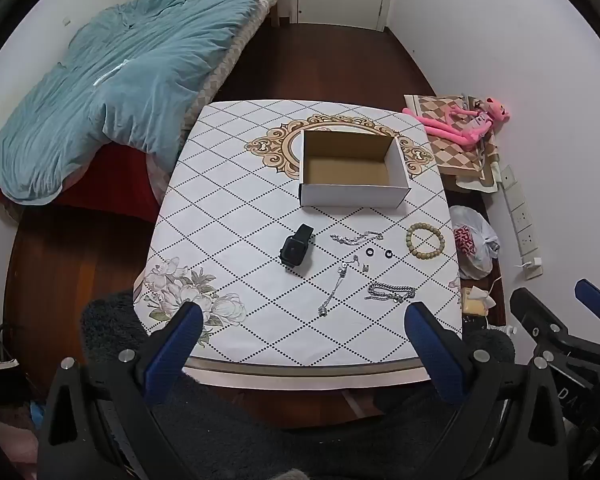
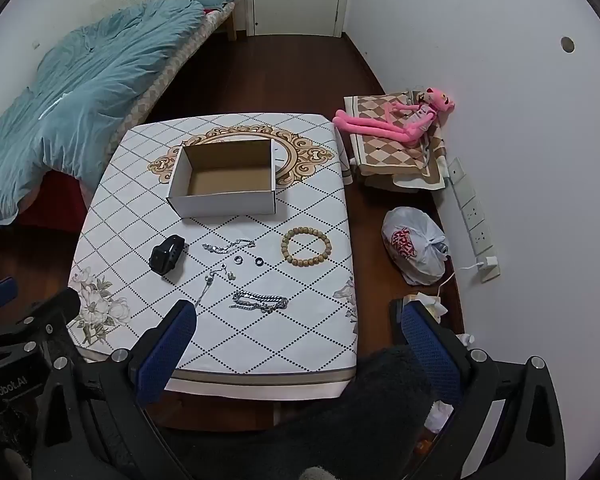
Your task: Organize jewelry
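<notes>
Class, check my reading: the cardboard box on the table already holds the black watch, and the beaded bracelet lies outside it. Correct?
Not quite. The cardboard box is empty; the black watch lies on the table in front of it, as the right wrist view shows. The beaded bracelet does lie outside.

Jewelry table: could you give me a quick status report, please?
Left claw and right claw open, empty. Box empty; watch, bead bracelet, chains, rings loose on table. Nothing in the way.

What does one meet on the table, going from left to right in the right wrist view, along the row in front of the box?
Black smartwatch → thin silver chain → two small dark rings → wooden bead bracelet.
</notes>
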`<state>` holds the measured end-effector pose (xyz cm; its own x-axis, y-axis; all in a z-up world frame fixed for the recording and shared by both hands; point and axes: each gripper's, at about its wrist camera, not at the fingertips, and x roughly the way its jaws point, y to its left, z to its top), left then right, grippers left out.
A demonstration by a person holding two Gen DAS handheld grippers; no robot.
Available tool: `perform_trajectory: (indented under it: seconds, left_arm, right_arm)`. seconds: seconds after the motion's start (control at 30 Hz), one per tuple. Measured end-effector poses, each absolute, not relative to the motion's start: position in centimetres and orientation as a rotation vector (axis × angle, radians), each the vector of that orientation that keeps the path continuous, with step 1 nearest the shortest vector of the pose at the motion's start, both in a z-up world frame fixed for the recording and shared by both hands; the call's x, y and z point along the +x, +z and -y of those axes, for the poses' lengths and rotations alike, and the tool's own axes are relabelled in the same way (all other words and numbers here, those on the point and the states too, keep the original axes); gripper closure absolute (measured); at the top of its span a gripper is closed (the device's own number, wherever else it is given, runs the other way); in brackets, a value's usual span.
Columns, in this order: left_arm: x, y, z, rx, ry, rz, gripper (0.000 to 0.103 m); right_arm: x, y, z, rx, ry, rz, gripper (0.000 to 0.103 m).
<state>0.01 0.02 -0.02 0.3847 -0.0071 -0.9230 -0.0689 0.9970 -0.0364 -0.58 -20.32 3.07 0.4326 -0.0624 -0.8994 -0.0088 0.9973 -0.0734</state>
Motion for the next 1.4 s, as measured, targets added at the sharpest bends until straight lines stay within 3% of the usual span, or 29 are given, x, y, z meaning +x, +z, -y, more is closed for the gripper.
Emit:
perform_trajectory:
  seconds: [1.4]
  left_arm:
    - [-0.26, 0.59, -0.16, -0.054, 0.041, -1.159, 0.0]
  right_arm:
    - [-0.7, 3.69, 20.23, -0.054, -0.025, -1.12, 0.0]
